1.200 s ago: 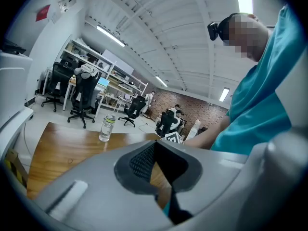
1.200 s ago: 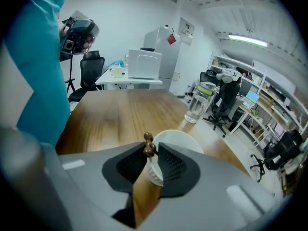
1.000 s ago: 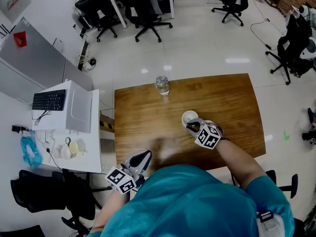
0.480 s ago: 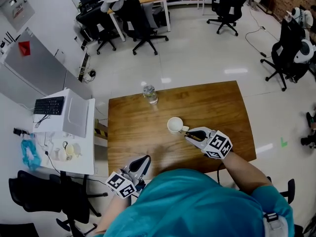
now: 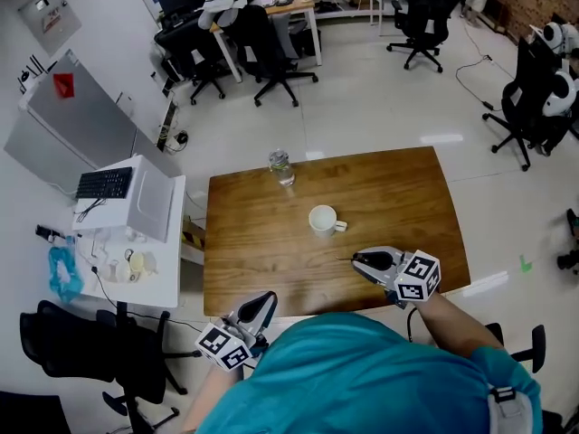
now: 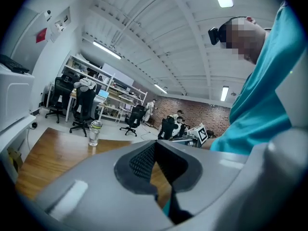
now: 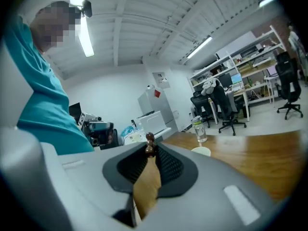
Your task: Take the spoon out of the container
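A white mug (image 5: 321,219) stands upright near the middle of the wooden table (image 5: 253,251); it also shows as the mug (image 7: 201,151) in the right gripper view. My right gripper (image 5: 360,260) hovers near the table's front right, about a hand's width this side of the mug. It is shut on a small wooden spoon (image 7: 147,182), whose dark knobbed end sticks up past the pads. In the head view only a thin tip of the spoon (image 5: 346,260) shows. My left gripper (image 5: 265,298) is at the table's front edge, shut with nothing in it.
A clear water bottle (image 5: 281,165) stands at the table's far edge, left of centre. A white side desk (image 5: 158,269) with a keyboard and a printer adjoins the table's left side. Black office chairs (image 5: 86,351) stand at the near left and across the room.
My right gripper has drawn back from the mug toward the front right of the table, taking the spoon with it. The left gripper has hardly moved.
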{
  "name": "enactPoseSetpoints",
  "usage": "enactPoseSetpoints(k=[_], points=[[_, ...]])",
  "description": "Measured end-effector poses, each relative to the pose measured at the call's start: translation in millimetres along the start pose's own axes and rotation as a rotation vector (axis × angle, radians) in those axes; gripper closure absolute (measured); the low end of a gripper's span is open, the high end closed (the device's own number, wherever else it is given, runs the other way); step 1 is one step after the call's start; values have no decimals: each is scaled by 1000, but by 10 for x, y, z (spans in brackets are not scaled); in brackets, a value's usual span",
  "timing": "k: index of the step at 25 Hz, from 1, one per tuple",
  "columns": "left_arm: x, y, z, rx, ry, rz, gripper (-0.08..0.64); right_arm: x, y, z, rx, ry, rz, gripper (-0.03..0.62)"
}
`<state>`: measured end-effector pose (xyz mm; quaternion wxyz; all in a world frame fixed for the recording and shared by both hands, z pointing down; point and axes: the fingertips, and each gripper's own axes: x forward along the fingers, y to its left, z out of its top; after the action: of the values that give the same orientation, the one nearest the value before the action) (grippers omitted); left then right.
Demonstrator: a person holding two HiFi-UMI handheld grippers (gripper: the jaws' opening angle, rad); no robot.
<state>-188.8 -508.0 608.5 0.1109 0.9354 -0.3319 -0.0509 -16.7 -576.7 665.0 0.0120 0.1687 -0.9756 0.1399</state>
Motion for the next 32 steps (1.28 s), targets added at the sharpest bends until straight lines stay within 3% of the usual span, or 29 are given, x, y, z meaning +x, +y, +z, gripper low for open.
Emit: enactPoseSetpoints(k=[8, 13, 16, 24, 32], points=[[-1186, -355, -44, 23, -26, -128, 558, 236, 1278, -115, 40, -37, -70, 541], [-1849, -311, -162, -27, -28, -183, 558, 506, 1999, -244, 42, -32, -93, 541], [-2034, -503, -192, -28, -38, -217, 558, 413, 2378, -280, 27, -29, -100, 541], [-2302, -1723, -311, 60, -36, -252, 558, -503, 3260, -413, -28, -115, -102, 541], [-2205, -3721, -868, 76, -16, -165, 558, -2210, 4184, -915, -103, -104, -8, 541]])
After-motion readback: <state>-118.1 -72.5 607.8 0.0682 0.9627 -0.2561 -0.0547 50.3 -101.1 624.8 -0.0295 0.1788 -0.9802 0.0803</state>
